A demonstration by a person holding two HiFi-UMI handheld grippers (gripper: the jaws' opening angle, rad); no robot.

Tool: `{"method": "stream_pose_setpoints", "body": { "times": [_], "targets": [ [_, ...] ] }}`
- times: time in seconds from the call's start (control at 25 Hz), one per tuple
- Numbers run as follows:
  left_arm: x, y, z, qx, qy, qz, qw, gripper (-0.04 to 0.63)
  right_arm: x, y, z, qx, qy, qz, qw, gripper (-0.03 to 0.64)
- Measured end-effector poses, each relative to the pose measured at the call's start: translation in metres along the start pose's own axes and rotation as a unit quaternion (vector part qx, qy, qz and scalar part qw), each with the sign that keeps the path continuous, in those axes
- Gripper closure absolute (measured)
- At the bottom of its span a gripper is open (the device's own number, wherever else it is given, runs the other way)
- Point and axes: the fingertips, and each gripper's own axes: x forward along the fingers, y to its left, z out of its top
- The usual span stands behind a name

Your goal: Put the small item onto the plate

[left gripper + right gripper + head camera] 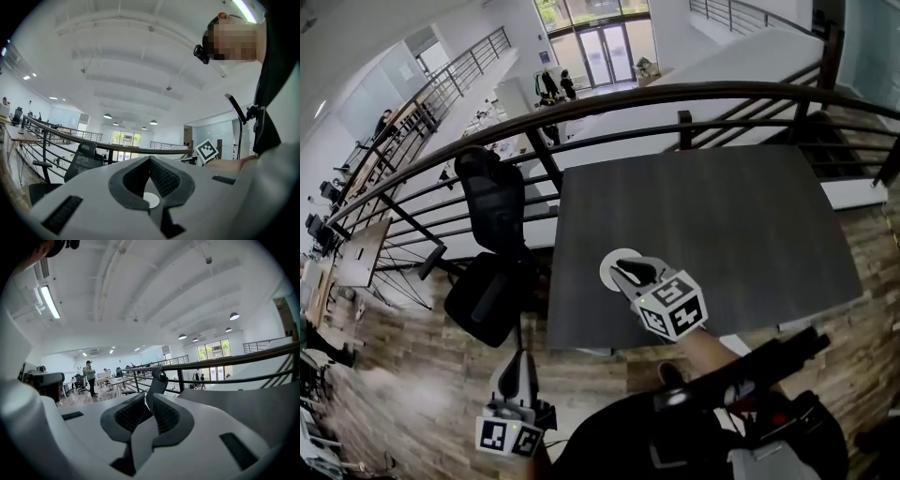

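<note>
One plate (pixel 608 273); one table (pixel 712 220); one chair (pixel 492 248)

Lighting: bright, even; daylight from far glass doors (pixel 602 47), plus ceiling strip lamp (pixel 48 301) and round downlights (pixel 234 316). Shadows: soft, faint. Glare: strip lamp blown out; plate (pixel 607 267) near featureless white. Distortion: heavy fisheye, railing (pixel 694 89) bowed, corners black. Nearest foreground soft.
</note>
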Motion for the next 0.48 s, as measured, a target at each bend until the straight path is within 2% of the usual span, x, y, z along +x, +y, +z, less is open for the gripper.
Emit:
{"method": "stream_pose_setpoints", "body": {
  "times": [0.2, 0.48],
  "targets": [
    [0.002, -0.008, -0.002, -0.004, 0.006, -0.025, 0.9997, 0.591, -0.022, 0.004, 0.015, 0.009, -0.025, -0.019, 0.999, 0.614],
    [0.008, -0.006, -0.011, 0.003, 0.005, -0.056, 0.9984, 0.591, -0.039, 0.01, 0.007, 0.01, -0.038, -0.04, 0.998, 0.614]
  ]
}}
